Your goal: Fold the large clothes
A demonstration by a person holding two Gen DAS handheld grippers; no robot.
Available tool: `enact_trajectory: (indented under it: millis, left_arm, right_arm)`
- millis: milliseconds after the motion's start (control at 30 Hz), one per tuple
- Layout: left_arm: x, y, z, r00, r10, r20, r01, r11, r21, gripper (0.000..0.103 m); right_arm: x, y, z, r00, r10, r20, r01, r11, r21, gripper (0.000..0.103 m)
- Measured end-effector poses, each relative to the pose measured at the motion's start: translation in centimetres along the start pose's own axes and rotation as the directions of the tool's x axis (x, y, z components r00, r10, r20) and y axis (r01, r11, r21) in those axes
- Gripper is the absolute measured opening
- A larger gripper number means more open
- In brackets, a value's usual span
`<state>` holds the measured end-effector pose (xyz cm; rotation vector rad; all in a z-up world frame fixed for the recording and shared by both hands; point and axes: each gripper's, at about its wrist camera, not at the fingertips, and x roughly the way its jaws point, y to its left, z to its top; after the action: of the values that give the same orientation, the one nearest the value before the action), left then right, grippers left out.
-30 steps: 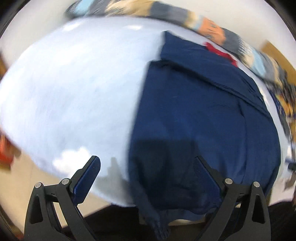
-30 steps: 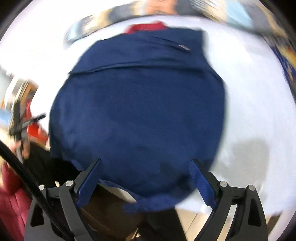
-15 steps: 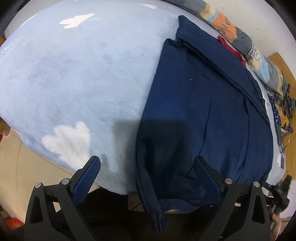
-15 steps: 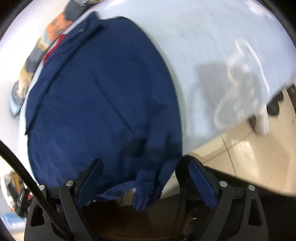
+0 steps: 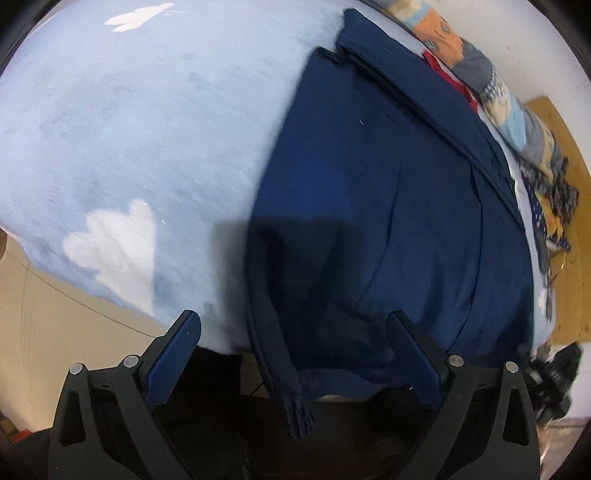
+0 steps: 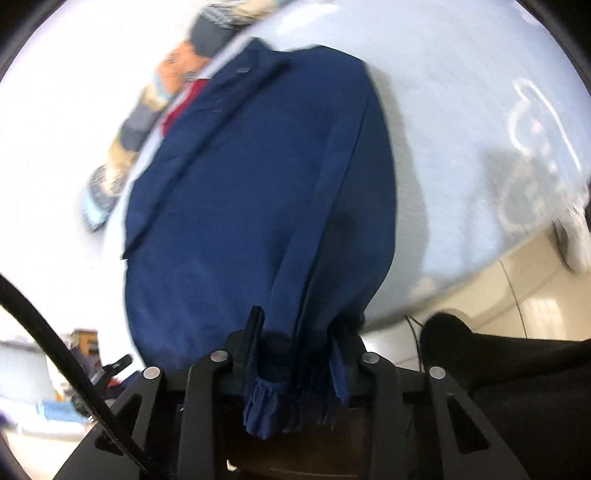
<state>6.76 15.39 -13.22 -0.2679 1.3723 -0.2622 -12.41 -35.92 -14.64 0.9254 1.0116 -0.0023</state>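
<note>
Right hand-held gripper (image 6: 295, 354), jaws closing, pinches the gathered ribbed hem corner of the navy jacket (image 6: 258, 192), fabric bunched between its pads. Left hand-held gripper (image 5: 295, 350), jaws wide and only beginning to close, straddles the opposite hem corner (image 5: 297, 413) without touching it. The jacket lies flat on the light-blue bed (image 5: 129, 129), its long axis running straight away from both grippers toward the collar.

A home bedroom is showing here: a bed (image 5: 155, 122) is lying under a pale blue fleece cover with white cloud shapes, a patterned quilt (image 5: 491, 92) is running along the white wall (image 5: 517, 33), and beige floor tiles (image 6: 535, 273) are showing beside the bed.
</note>
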Motion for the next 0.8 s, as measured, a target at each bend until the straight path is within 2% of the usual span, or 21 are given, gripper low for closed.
enact_trajectory:
  millis: [33,100,133,200,267,367,433,500,533,733,800]
  left_arm:
    - [0.3,-0.1,-0.2,1.0,0.005,-0.008,-0.005,1.0,0.004,0.083]
    - [1.4,0.1,-0.6,0.998,0.004,-0.065,-0.005,1.0,-0.009,0.043]
    - [2.1,0.3,-0.9,0.995,0.0,-0.102,-0.002,1.0,-0.022,0.037]
    - [3.1,0.1,-1.3,0.989,0.013,-0.149,-0.016,1.0,-0.019,0.036]
    - [3.5,-0.5,-1.6,0.986,0.039,-0.16,-0.038,0.999,0.011,0.036]
    - [4.0,-1.2,-1.8,0.986,0.076,-0.15,-0.071,0.997,0.036,0.036]
    - [4.0,-2.2,-2.2,0.984,0.128,-0.123,-0.12,0.99,0.074,0.036]
    - [3.4,-2.8,-2.6,0.984,0.153,-0.087,-0.145,0.985,0.098,0.014]
    - [2.8,-3.1,-2.8,0.989,0.136,-0.059,-0.129,0.987,0.1,0.007]
    - [-1.1,-4.3,-3.2,0.998,0.019,0.056,-0.025,0.994,0.111,0.005]
    - [-2.4,-4.4,-2.7,0.995,-0.056,0.087,0.047,0.993,0.109,0.005]
  right_arm:
    - [-0.5,0.3,0.1,1.0,0.014,0.009,-0.013,1.0,-0.01,0.034]
    - [-1.2,0.1,0.8,1.0,0.021,0.017,-0.02,0.999,-0.028,0.033]
    - [-1.5,-0.2,1.1,0.999,0.033,0.023,-0.032,0.999,-0.015,0.033]
    - [-1.0,-0.6,0.6,0.999,0.049,0.015,-0.049,0.999,-0.018,0.033]
    - [-1.5,-1.2,0.7,0.998,0.053,0.016,-0.053,0.998,-0.032,0.033]
    - [-1.5,-0.6,0.6,0.998,0.058,0.018,-0.057,0.997,-0.051,0.033]
    - [-1.1,-0.2,0.6,0.998,0.059,0.021,-0.058,0.997,-0.054,0.033]
    - [-1.1,-0.1,0.3,0.998,0.056,0.021,-0.054,0.997,-0.056,0.033]
    - [-1.1,0.0,0.1,0.998,0.054,0.022,-0.053,0.997,-0.057,0.033]
    - [-1.8,0.4,0.2,0.998,0.054,0.024,-0.052,0.996,-0.066,0.032]
    - [-2.5,0.4,0.6,0.997,0.069,0.028,-0.067,0.995,-0.068,0.032]
